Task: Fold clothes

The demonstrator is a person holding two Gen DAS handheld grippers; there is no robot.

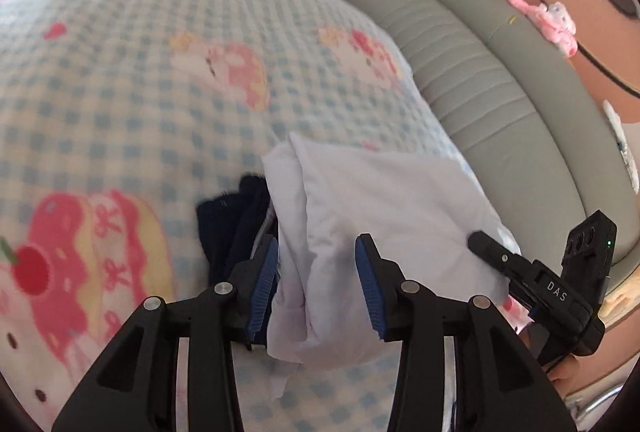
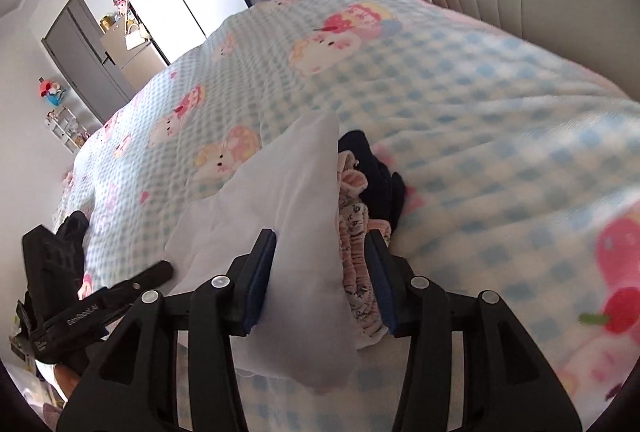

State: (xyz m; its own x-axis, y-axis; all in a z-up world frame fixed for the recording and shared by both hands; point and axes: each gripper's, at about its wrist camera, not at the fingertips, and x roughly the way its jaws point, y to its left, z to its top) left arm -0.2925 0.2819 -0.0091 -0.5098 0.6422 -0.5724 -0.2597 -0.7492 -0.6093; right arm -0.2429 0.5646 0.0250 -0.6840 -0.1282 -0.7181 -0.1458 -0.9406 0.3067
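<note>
The thin, limp white cloth garment (image 1: pixel 360 216), low in centre frame, looks light and slippery, best pinched along a doubled edge; the left gripper (image 1: pixel 316 284) and right gripper (image 2: pixel 322 280) both stand half-open astride it, gripping nothing.

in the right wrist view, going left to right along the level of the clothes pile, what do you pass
left gripper at the left edge → white garment → pink patterned garment → dark navy garment → checked blanket with its red cherry print at the far right
</note>
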